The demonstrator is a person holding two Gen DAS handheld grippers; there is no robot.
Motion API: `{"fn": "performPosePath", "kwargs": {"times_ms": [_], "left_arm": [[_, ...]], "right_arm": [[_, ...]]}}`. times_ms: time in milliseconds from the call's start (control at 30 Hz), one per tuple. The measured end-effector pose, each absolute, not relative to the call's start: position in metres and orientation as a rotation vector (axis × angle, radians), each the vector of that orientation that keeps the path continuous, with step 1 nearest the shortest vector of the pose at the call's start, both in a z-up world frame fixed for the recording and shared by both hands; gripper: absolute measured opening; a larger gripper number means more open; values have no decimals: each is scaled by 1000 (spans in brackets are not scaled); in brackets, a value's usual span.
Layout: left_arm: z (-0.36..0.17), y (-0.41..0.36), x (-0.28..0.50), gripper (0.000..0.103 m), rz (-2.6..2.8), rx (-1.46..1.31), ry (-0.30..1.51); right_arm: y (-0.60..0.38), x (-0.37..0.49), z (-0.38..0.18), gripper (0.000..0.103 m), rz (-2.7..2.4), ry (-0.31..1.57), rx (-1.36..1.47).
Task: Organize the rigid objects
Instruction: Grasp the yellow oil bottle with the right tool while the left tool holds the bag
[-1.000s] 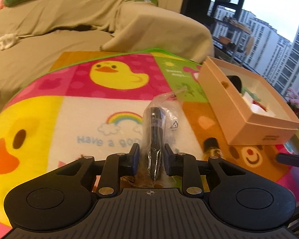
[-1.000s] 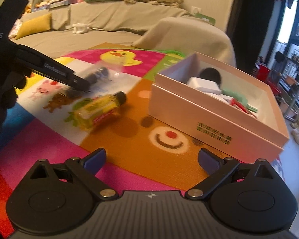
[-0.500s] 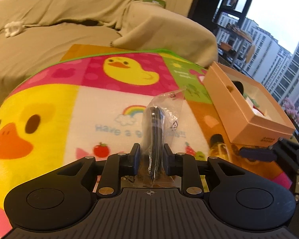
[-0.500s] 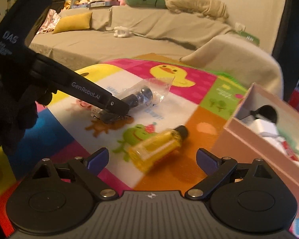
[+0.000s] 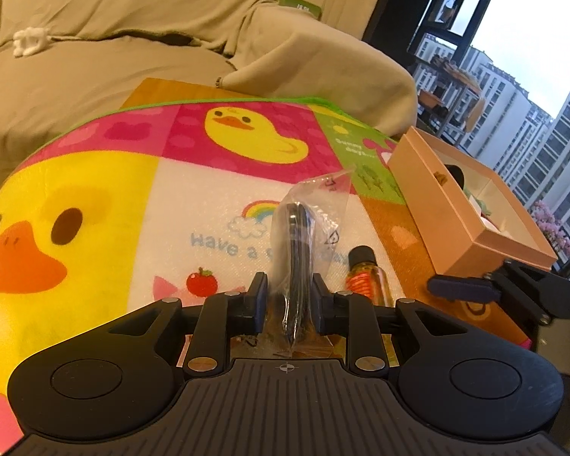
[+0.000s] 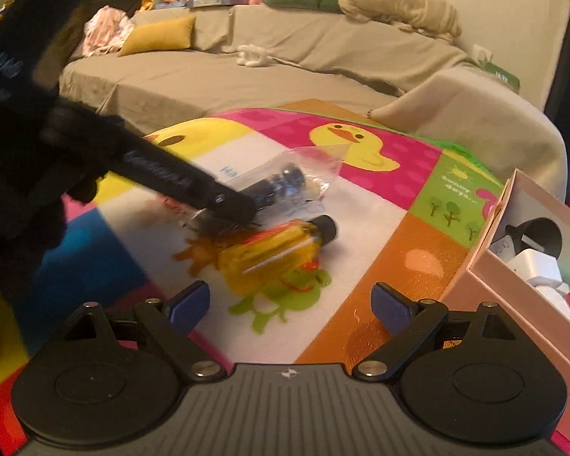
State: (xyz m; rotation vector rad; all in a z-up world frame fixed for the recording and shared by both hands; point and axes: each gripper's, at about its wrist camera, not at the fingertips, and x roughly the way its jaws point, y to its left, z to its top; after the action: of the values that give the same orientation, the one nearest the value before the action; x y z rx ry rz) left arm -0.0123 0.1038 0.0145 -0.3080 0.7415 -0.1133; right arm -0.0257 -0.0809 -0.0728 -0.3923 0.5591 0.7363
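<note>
With the left gripper (image 5: pixel 288 298) jaws pinching the bagged black part (image 5: pixel 298 243) just above the mat (image 5: pixel 95 197), the right gripper (image 6: pixel 290 304) jaws, spread and slightly narrowing, face the yellow bottle (image 6: pixel 277 254) lying near; the next move likely calls for straddling it, then loading the box (image 6: pixel 513 288) at right.

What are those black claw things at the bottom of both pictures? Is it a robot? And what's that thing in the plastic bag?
Not a robot. A person holds a pair of tongs in each hand, and each pair has a camera looking out along its two fingers. That gives two pictures.

The left tongs are shut on a clear bag with a dark tube-shaped thing inside; I cannot tell what it is.

The right tongs are open and hold nothing. Their jaws have just been closing a little. In front of them a small yellow bottle lies on its side on the colourful duck blanket. At the right stands an open cardboard box with a few things inside.
</note>
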Motion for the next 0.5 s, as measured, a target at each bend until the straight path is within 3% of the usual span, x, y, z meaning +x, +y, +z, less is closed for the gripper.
{"fn": "performPosePath", "kwargs": {"times_ms": [500], "left_arm": [[14,136,-17,26,-105,-390,747]], "right_arm": [[-48,13,-72,93,859,582,-383]]}}
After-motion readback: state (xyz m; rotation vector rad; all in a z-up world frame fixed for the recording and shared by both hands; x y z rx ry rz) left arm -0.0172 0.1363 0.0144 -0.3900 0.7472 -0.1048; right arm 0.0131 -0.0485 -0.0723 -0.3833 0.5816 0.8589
